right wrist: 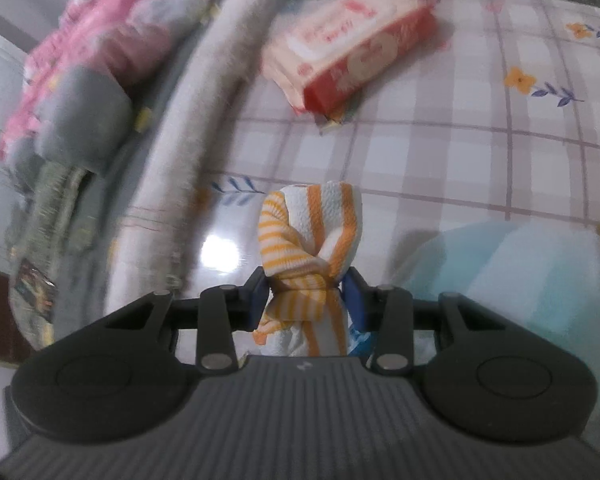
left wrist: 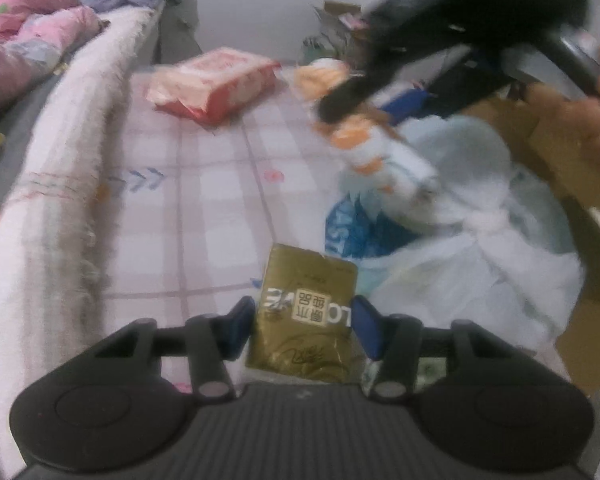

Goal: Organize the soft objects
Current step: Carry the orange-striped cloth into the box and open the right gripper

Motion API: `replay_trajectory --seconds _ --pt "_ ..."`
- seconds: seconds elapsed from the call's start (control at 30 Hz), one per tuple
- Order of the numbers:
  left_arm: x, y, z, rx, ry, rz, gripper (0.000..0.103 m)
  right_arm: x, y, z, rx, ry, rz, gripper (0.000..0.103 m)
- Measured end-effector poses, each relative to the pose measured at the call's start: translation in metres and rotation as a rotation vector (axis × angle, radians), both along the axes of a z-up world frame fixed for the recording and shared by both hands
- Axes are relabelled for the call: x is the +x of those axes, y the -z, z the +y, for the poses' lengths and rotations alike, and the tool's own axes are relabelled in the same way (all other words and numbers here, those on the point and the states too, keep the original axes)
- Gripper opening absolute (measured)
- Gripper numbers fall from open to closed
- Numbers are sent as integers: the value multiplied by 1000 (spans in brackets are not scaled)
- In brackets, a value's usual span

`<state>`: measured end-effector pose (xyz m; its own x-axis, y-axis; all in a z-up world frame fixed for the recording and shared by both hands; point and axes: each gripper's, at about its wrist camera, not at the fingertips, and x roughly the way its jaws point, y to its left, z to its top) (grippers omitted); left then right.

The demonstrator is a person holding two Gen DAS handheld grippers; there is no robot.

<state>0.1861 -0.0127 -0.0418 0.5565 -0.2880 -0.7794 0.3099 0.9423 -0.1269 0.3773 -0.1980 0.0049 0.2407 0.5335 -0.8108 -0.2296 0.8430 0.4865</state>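
Observation:
My left gripper is shut on a gold tissue pack and holds it over the checked tablecloth. My right gripper is shut on a knotted orange-and-white striped cloth. In the left wrist view the right gripper shows at upper right, carrying that cloth above a white plastic bag. A red-and-white tissue pack lies on the far part of the table; it also shows in the right wrist view.
A white fringed towel runs along the table's left edge. Pink bedding lies beyond it. A cardboard box stands at the right around the bag. A light blue soft mass sits at right in the right wrist view.

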Motion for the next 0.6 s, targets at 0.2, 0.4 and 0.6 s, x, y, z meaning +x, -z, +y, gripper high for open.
replay_trajectory --seconds 0.2,0.4,0.6 --pt "-25 -40 5 -65 -31 -79 54 -59 -69 -69 78 78 -128 39" --pt "-50 -67 -12 -166 -7 -114 54 -137 -120 -169 38 226 -250 39" --pt "-67 -77 -43 -225 47 -117 54 -204 -106 -250 -51 329 -240 39"
